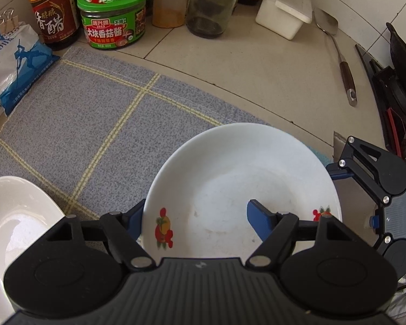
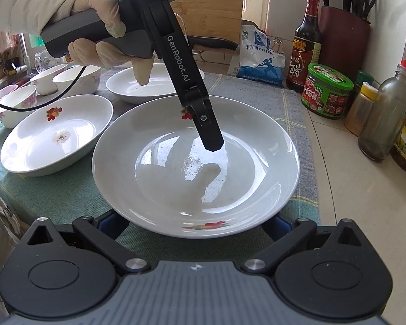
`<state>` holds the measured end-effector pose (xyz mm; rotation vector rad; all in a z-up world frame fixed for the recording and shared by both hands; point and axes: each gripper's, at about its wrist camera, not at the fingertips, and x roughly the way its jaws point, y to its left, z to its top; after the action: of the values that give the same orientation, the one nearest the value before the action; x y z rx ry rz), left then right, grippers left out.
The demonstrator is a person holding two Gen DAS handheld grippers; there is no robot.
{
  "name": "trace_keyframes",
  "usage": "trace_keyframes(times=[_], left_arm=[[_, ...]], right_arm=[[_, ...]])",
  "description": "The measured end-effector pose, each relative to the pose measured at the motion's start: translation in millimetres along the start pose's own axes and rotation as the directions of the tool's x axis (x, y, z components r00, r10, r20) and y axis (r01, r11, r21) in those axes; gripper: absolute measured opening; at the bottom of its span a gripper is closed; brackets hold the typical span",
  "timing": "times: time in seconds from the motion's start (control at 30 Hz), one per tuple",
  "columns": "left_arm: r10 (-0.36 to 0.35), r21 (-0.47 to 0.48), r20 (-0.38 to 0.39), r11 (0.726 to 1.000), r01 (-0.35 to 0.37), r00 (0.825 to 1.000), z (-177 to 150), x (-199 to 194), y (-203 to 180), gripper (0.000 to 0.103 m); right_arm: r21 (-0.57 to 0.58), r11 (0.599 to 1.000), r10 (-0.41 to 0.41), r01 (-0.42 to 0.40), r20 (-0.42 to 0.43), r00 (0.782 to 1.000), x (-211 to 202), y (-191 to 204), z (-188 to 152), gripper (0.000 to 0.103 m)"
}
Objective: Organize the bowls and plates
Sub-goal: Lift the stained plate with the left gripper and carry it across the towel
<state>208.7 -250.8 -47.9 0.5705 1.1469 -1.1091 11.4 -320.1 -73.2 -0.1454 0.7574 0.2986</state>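
Observation:
A white plate (image 1: 238,178) with fruit prints lies on a grey checked cloth (image 1: 94,113). My left gripper (image 1: 196,216) points down at it, open. One of its fingers (image 1: 134,218) is just outside the plate's rim and the other is inside the dish. In the right wrist view that inner finger (image 2: 212,135) hovers over the plate (image 2: 176,178). My right gripper (image 2: 195,224) is open at the plate's near rim, which hides its fingertips. Two more plates (image 2: 56,135) (image 2: 127,89) and several small bowls (image 2: 75,78) sit to the left.
Along the wall stand a vinegar bottle (image 2: 305,46), a green-lidded jar (image 2: 327,92), spice jars (image 2: 384,116), a salt bag (image 2: 259,54) and a knife block (image 2: 343,35). A white box (image 1: 281,13), a ladle (image 1: 338,51) and a stove edge (image 1: 392,94) lie to the right.

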Motion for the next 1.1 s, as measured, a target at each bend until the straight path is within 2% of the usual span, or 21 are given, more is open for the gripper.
trace_keyframes(times=[0.7,1.1], left_arm=[[0.033,-0.053,0.084,0.998,-0.028,0.996,70.5,16.6,52.4,0.076],[0.023,-0.063,0.085,0.998,-0.018,0.996,80.1,34.1,66.5,0.076]], right_arm=[[-0.034,0.999,0.010,-0.010,0.001,1.000,53.5,-66.2,38.8,0.103],[-0.034,0.999,0.007,-0.008,-0.037,0.999,75.0,-80.6,43.0,0.103]])
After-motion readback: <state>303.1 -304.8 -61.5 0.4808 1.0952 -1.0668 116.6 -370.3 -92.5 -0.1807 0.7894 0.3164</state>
